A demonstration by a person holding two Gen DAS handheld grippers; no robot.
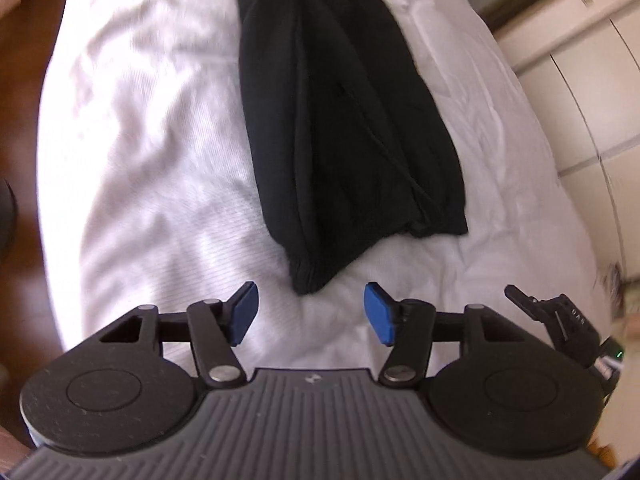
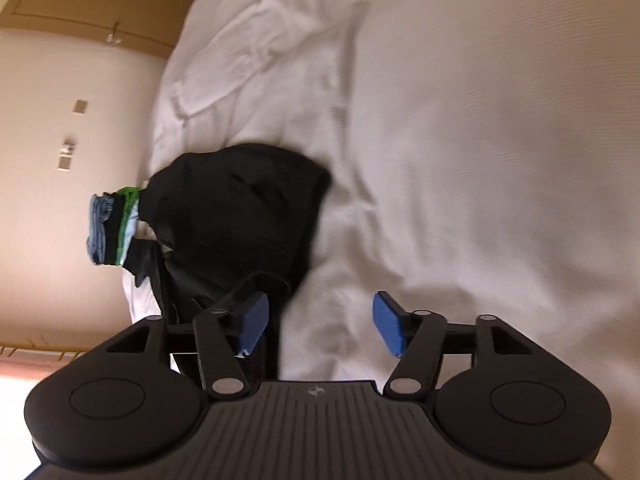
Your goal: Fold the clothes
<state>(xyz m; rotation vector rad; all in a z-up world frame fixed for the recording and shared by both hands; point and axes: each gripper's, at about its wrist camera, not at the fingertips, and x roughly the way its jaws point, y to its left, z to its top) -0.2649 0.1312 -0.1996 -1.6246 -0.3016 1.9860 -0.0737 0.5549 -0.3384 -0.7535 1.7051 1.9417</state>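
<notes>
A black garment (image 1: pixel 340 120) lies lengthwise on the white bed sheet (image 1: pixel 152 160), folded into a long strip, its cuffed end (image 1: pixel 308 276) nearest me. My left gripper (image 1: pixel 310 314) is open and empty, just short of that cuffed end. In the right wrist view, black clothing (image 2: pixel 240 216) lies bunched on the white sheet (image 2: pixel 480 160) at left. My right gripper (image 2: pixel 320 326) is open and empty, its left finger over the black cloth's near edge.
A small stack of folded clothes, blue, black and green (image 2: pixel 114 230), sits beyond the black cloth near the bed edge. A cream wall (image 2: pixel 60 200) is at left. Wood floor (image 1: pixel 20 240) borders the bed; white cabinets (image 1: pixel 580 80) stand to the right.
</notes>
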